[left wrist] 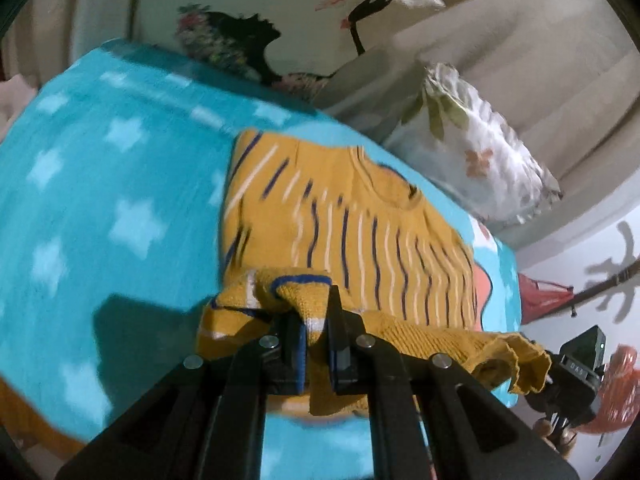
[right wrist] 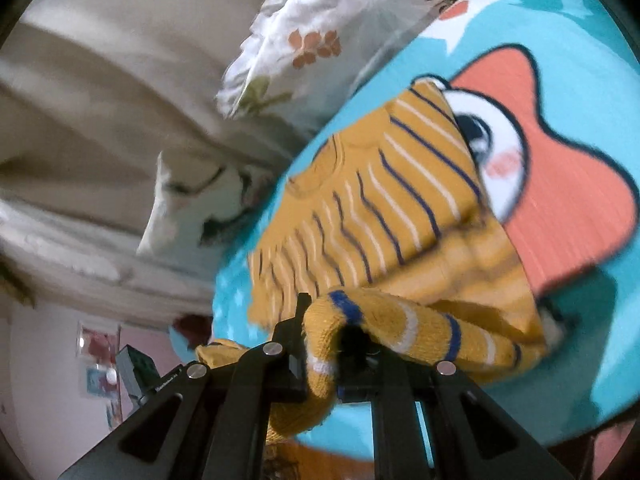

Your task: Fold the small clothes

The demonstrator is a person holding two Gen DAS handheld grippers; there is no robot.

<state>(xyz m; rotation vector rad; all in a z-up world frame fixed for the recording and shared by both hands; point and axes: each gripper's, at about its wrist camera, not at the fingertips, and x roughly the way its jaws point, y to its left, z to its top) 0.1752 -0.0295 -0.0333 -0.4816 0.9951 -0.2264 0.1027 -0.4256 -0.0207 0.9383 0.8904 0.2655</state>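
A small mustard sweater (left wrist: 340,216) with navy and white stripes lies on a turquoise blanket (left wrist: 100,184) scattered with pale stars and printed with a large coral cartoon figure (right wrist: 560,184). Behind the blanket sit a floral cushion (left wrist: 480,148), a cushion with a black silhouette (left wrist: 256,16) and beige upholstery (left wrist: 540,40). The left gripper (left wrist: 316,344) pinches the sweater's near hem, while the right gripper (right wrist: 340,344) is clamped on a bunched striped fold of the same hem
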